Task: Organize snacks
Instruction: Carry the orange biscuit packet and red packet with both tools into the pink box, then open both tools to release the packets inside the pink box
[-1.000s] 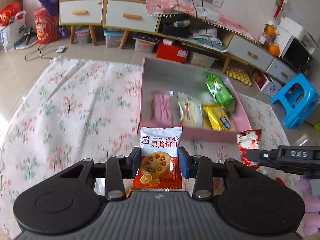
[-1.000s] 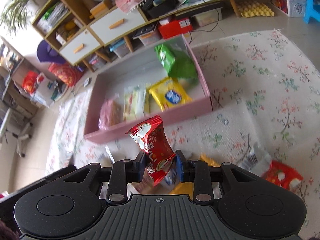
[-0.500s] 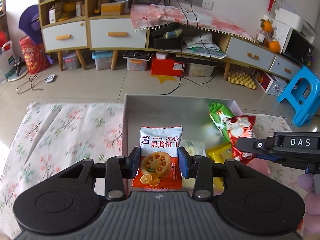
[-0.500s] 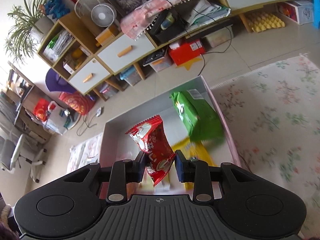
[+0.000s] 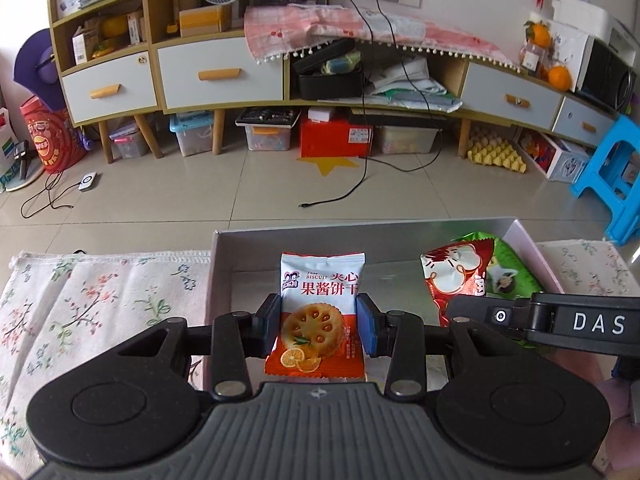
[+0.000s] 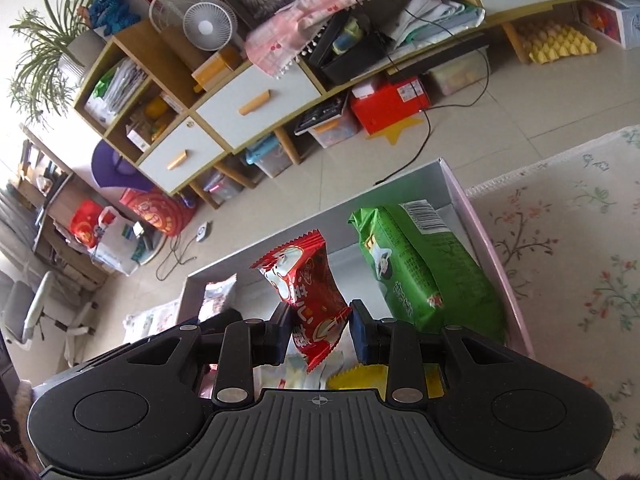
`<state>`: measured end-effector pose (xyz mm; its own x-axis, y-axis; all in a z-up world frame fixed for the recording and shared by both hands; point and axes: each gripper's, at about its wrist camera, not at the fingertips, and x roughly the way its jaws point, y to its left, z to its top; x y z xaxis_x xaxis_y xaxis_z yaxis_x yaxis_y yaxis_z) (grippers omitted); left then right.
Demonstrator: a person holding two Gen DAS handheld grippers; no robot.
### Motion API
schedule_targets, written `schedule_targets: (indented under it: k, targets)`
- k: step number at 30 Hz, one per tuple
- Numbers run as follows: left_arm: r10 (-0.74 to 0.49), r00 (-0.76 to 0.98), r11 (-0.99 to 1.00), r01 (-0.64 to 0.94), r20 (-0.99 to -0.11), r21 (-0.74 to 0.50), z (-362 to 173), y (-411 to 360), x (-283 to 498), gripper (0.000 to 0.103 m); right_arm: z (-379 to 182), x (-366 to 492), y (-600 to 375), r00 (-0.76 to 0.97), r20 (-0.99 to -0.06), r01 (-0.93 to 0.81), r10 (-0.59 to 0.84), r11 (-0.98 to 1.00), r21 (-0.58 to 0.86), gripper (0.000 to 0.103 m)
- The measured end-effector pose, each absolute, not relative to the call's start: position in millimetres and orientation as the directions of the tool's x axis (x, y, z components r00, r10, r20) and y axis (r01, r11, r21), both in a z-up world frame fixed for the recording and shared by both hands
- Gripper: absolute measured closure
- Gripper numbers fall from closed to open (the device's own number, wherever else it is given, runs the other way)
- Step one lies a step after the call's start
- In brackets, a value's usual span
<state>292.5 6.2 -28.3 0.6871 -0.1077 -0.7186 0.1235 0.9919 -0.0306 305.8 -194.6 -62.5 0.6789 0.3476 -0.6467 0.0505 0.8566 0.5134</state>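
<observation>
- The biscuit packet [image 5: 320, 312] sits pinched upright in the left tool [image 5: 319, 326], hanging over the near-left part of the pink box [image 5: 536, 258].
- The red snack pack [image 6: 308, 296] is clamped in the right tool [image 6: 319, 334], also over the box, just beside the big green bag [image 6: 424, 268] already lying inside.
- Looks like we're at the drop-off step: both snacks are above the box but not let go yet. Next move is probably lowering each into a free spot and opening up.
- Watch out, the two tools are really close together, so they could bump.
- The green bag hogs the right side, and a yellow pack [image 6: 360, 376] and other packets lie below, so space is tight.
- Around it: a floral cloth [image 5: 100, 300] on the tabletop, then tiled floor and cabinets behind.
</observation>
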Motion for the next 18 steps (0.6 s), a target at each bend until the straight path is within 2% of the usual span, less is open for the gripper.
schedule_targets:
  k: [12,16,18]
  targets:
    - [-0.115,0.677,0.991,0.129,-0.727,-0.037,-37.9,8.4,301.6,0.066,-63.1,311.5,-188.8,0.684,-0.644,0.021,0.342,0.874,0.486,0.071]
    - [-0.107,0.682,0.991,0.134,-0.723,-0.021,-37.7,7.6,301.8,0.063,-61.1,312.0,-186.6,0.690,-0.640,0.019,0.337,0.876,0.481,0.070]
    - [-0.100,0.686,0.991,0.136,-0.720,-0.008,-38.5,6.0,301.8,0.058,-59.8,311.8,-187.2,0.692,-0.635,0.017,0.342,0.872,0.489,0.064]
